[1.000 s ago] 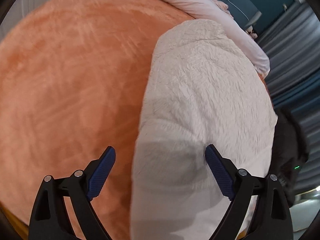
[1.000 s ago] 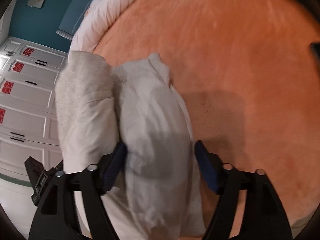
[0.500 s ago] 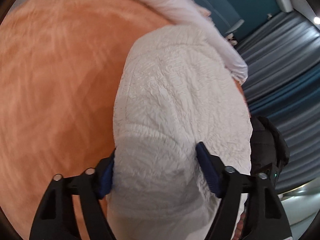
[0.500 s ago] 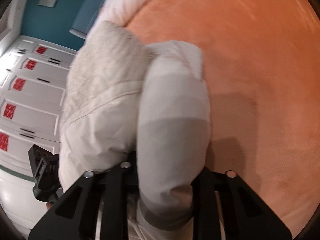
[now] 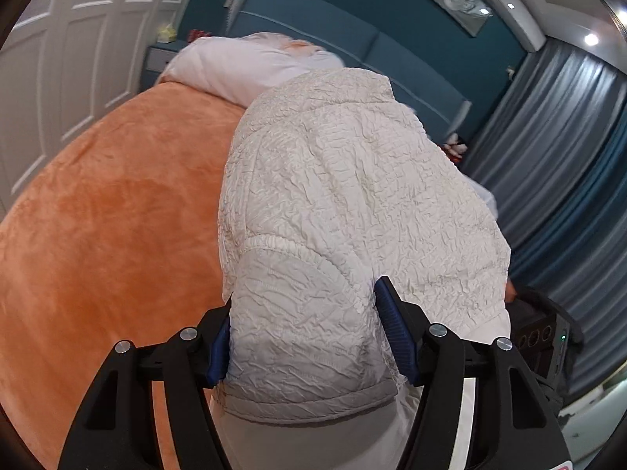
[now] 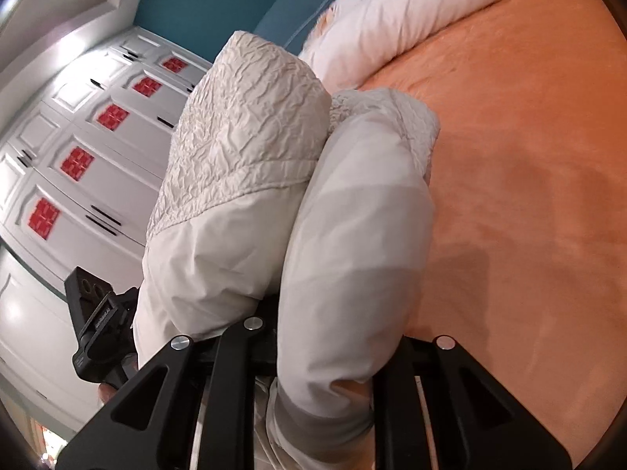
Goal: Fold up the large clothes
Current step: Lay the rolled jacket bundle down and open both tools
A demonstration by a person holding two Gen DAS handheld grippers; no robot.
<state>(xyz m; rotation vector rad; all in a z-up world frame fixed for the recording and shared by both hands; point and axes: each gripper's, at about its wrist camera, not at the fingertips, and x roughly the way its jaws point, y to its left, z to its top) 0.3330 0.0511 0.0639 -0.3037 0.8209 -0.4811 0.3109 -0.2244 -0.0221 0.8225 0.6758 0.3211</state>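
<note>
A large cream-white padded jacket [image 5: 352,203] with crinkled fabric is lifted above the orange bed cover [image 5: 109,235]. My left gripper [image 5: 305,337] is shut on a bunched end of it, blue pads pressed on both sides. In the right wrist view the jacket [image 6: 243,137] hangs in two thick folds. My right gripper [image 6: 333,352] is shut on the smoother fold [image 6: 352,254]; its fingertips are hidden by the fabric. The left gripper's black body [image 6: 98,325] shows at the lower left of the right wrist view.
A white pillow or duvet roll [image 5: 243,66] lies at the head of the bed by the blue headboard [image 5: 352,43]. White wardrobe doors [image 6: 78,156] with red decals stand on one side, grey-blue curtains [image 5: 568,156] on the other.
Both grippers closed on the jacket and raised it off the bed. The views tilted up, so the headboard, wardrobe and curtains came into sight.
</note>
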